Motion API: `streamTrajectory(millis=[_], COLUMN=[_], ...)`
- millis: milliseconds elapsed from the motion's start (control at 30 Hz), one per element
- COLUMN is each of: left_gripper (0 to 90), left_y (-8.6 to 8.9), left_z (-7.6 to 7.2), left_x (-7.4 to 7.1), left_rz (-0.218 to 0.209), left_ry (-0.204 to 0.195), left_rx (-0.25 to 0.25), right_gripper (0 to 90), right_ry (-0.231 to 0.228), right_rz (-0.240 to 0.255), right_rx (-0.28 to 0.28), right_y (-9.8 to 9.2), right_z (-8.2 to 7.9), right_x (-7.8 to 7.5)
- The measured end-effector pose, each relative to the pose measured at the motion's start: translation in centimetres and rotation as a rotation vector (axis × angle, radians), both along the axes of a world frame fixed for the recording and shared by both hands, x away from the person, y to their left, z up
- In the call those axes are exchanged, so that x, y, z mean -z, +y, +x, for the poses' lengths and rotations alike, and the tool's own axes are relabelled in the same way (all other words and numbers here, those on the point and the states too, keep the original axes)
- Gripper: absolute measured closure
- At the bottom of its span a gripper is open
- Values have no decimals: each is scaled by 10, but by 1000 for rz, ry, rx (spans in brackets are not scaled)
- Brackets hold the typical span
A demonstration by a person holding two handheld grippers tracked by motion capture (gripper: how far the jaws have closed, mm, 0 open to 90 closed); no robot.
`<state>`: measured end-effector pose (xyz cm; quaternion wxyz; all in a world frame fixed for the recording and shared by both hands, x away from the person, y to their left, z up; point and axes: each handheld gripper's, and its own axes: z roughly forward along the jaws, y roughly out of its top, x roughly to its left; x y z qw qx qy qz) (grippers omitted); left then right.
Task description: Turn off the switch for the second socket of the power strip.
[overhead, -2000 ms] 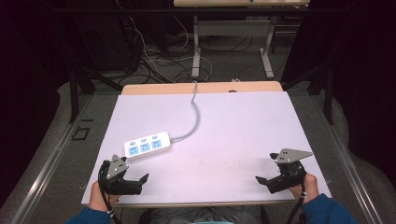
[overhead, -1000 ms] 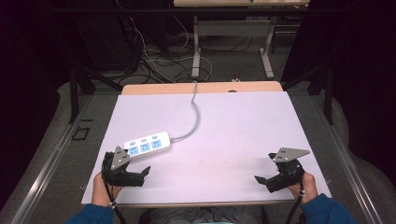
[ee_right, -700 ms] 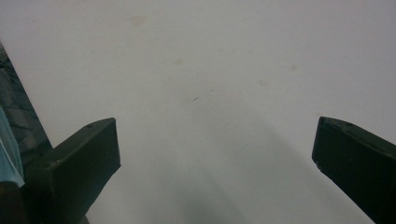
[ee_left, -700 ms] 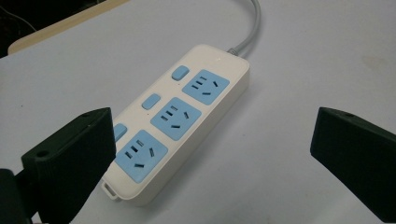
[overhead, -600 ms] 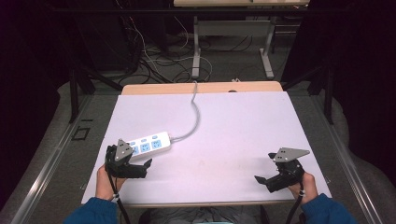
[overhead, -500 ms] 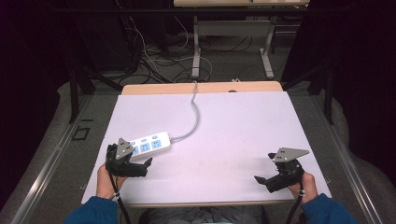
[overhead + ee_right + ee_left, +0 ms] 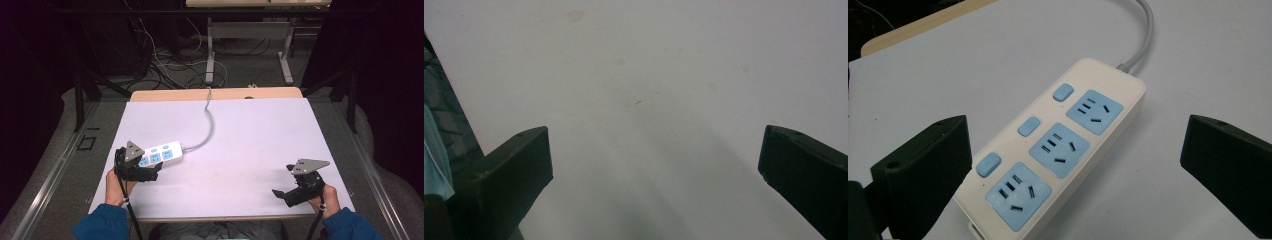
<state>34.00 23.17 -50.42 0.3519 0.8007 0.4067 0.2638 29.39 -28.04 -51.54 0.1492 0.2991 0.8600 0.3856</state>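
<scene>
- Desk (image 7: 260, 130): slick white top; a one-sided nudge could skid the strip away.
- Power strip (image 7: 161, 153), near-left on the desk: grey cord (image 7: 209, 125) may drag it askew when lifted.
- Left gripper (image 7: 148, 173): jaws wide, straddling the strip's near end; off-centre closing could press a switch.
- Right gripper (image 7: 284, 194): jaws wide, empty, well apart.

left hand-held gripper (image 7: 150, 173) at power strip (image 7: 162, 153) | right hand-held gripper (image 7: 280, 193) apart

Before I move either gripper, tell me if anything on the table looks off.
Nothing looks damaged or spilled. The power strip lies flat but at a slant to the table's edges, nothing plugged into it, its cord running off the far edge. A few faint marks dot the surface.
</scene>
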Motion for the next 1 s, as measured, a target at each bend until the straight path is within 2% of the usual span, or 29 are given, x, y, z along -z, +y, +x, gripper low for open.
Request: streamTrajectory(millis=[167, 200, 433, 567, 600, 700, 800, 867, 1000], left_gripper=[1, 1, 0, 0, 3, 6, 6, 6, 6], left_y=[1, 1, 1, 2, 2, 4, 5, 5, 4], left_z=[12, 13, 21, 27, 29, 35, 39, 40, 46], left_x=[3, 3, 5, 7, 8, 9, 10, 11, 14], left_rz=[-4, 6, 1, 3, -2, -7, -12, -16, -7], left_ry=[17, 24, 32, 47, 39, 60, 62, 68, 81], left_rx=[-17, -18, -33, -44, -49, -60, -71, -74, -79], right_gripper=[3, 3, 5, 6, 7, 7, 7, 7, 6], right_ry=[-3, 1, 5, -15, -9, -13, -4, -17, -10], right_rz=[3, -12, -7, 2, -5, -15, -12, -13, -9], right_rx=[-3, -13, -8, -1, -10, -16, -12, -18, -23], right_y=[2, 1, 1, 2, 2, 2, 2, 2, 3], right_z=[1, 1, 1, 0, 0, 0, 0, 1, 0], right_x=[2, 1, 2, 1, 1, 1, 2, 2, 2])
